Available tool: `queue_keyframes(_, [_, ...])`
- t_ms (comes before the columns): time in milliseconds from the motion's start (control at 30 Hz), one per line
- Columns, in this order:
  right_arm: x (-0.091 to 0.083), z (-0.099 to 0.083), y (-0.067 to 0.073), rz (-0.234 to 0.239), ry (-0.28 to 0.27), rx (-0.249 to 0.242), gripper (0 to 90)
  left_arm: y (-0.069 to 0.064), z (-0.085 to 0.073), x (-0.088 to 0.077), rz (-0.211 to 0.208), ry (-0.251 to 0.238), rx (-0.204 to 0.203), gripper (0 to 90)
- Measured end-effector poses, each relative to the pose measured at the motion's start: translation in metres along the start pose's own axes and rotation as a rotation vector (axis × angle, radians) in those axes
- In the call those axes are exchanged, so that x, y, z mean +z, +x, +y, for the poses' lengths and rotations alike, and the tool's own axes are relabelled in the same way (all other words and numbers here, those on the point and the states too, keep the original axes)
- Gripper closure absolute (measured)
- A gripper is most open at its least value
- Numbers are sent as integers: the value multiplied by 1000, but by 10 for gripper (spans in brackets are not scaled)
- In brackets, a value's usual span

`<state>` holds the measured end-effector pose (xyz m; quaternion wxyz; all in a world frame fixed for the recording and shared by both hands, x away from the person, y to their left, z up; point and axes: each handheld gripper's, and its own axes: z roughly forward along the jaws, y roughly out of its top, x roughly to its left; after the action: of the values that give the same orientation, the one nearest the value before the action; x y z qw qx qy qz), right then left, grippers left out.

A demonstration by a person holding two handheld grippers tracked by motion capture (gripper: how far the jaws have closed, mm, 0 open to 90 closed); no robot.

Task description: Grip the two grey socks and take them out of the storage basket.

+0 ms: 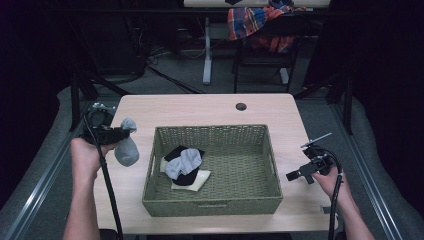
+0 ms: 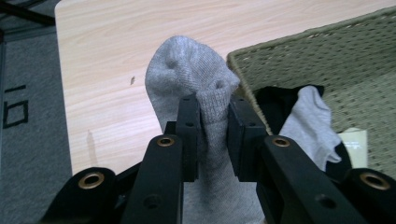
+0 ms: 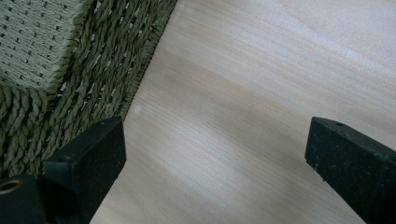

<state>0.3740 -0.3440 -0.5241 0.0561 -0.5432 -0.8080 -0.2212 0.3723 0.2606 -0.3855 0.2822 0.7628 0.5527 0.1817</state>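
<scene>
My left gripper (image 1: 125, 134) (image 2: 212, 112) is shut on a grey sock (image 1: 127, 149) (image 2: 196, 79), which hangs over the table just left of the woven basket (image 1: 212, 205) (image 2: 327, 51). Inside the basket lie a black sock (image 1: 181, 152) (image 2: 275, 100), another grey sock (image 1: 185, 162) (image 2: 310, 123) and a cream piece (image 1: 197, 177) (image 2: 355, 144). My right gripper (image 1: 300, 175) (image 3: 215, 158) stands open over bare tabletop to the right of the basket, with nothing between its jaws. The basket's woven outer wall (image 3: 93, 70) shows beside its left jaw.
The wooden table (image 1: 210, 107) has a cable hole (image 1: 241, 106) at the back. A chair draped with a plaid cloth (image 1: 255, 20) stands beyond the table. Grey floor (image 2: 28, 116) lies past the table's left edge.
</scene>
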Motion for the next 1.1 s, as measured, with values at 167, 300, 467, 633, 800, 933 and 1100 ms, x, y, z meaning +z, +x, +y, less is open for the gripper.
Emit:
queue_keyframes(167, [-1,0,-1,7,7,-8,45,8,-4,6,7,15,-19,767])
queue_keyframes(300, [-3,0,-1,4,10,-14,44,14,-8,10,10,12,-25,768])
queue_keyframes(467, [-1,0,1,0,-7,2,45,23,-14,16,18,23,-39,767])
queue_keyframes(633, [0,0,1,-4,-8,6,46,30,-20,26,21,49,-52,768])
queue_keyframes(800, [-2,1,0,1,23,-21,46,35,-24,33,22,61,-65,768])
queue_keyframes(933, [-2,1,0,0,23,-19,47,40,-29,40,26,77,-76,768])
queue_keyframes(1100, [-2,1,1,1,26,-19,47,43,-33,47,32,91,-85,768])
